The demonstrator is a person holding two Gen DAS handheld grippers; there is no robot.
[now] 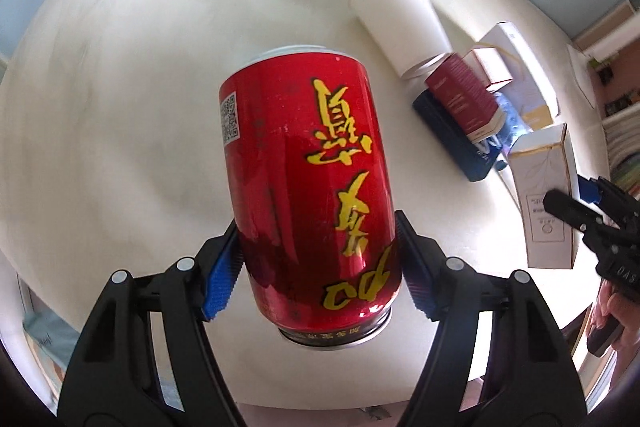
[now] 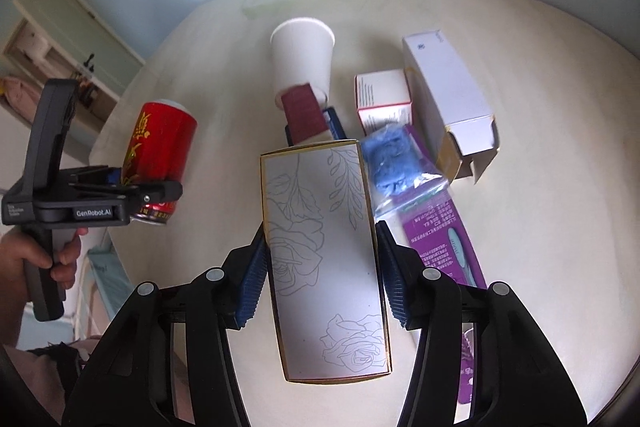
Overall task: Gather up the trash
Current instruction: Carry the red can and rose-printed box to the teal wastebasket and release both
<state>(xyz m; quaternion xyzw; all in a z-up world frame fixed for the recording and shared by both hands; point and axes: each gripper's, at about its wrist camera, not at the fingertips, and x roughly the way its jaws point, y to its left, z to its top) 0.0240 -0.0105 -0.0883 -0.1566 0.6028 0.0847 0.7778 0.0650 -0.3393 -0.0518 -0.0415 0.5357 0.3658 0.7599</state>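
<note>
My left gripper (image 1: pixel 320 267) is clamped on a red can (image 1: pixel 308 183). Both blue pads (image 1: pixel 220 275) press on the lower part of its sides, and the can is lifted above the round white table (image 1: pixel 120 67), upside down in my view, with yellow characters along its side. In the right view the same can (image 2: pixel 160 155) is seen from the side, a little tilted, held in that gripper (image 2: pixel 132 187) over the left edge of the table (image 2: pixel 560 147), with a hand (image 2: pixel 40 259) around the grey handle.

My right gripper (image 2: pixel 320 267) is clamped on a white box with drawn roses (image 2: pixel 324 259) and a gold edge. The pads touch its two long sides, and the box is lifted above the rest of the trash. From the left view this box (image 1: pixel 544 195) appears at the right, with the right gripper (image 1: pixel 588 215) on it.

On the table remain a white paper cup (image 2: pixel 302 55) standing upside down, a dark red box (image 2: pixel 304 111) leaning against it, a small white and red box (image 2: pixel 384 95), a long white box (image 2: pixel 448 95) with an open end, a bag with something blue (image 2: pixel 392 159) and a purple package (image 2: pixel 444 231) under it. They lie close together, some touching.
</note>
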